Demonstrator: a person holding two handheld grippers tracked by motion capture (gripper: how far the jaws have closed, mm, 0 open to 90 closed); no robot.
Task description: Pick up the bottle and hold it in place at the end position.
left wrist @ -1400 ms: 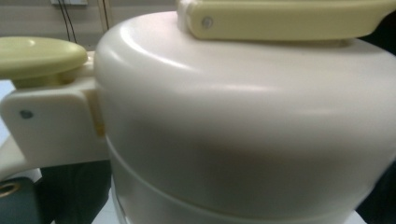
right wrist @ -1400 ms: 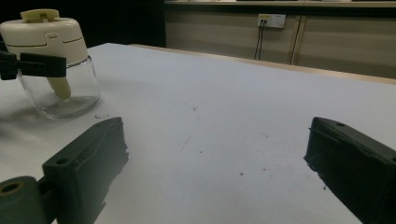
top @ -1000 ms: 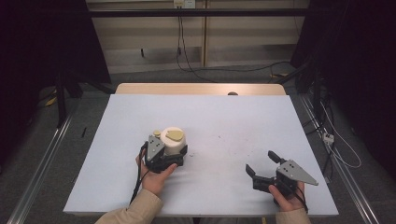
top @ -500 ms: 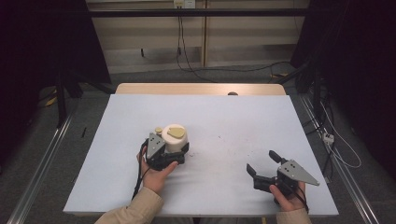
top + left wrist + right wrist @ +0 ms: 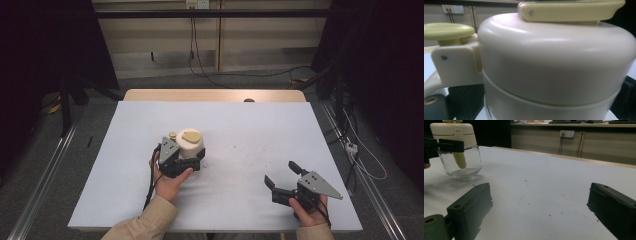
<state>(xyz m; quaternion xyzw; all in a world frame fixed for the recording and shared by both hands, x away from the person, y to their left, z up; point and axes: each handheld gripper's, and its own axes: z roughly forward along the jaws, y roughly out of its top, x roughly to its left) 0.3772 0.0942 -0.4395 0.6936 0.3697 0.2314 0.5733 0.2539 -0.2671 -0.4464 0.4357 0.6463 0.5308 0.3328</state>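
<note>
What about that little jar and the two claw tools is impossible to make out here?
- Glass jar: in the high view its cream lid and the left gripper cover the glass body.
- Jar base: cut off by the bottom edge of the left gripper view.
- Left jaws' contact: the lid hides it in the left gripper view.
- Specks on the table: too small to identify.

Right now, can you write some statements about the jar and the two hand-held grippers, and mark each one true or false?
1. The left hand-held gripper is closed around the jar. True.
2. The jar lies on its side. False: it stands upright on the table.
3. The right hand-held gripper is open and holds nothing. True.
4. The jar's lower part is opaque metal. False: it is clear glass under a cream lid.
5. The right hand-held gripper touches the jar. False: it is apart from it.
</note>
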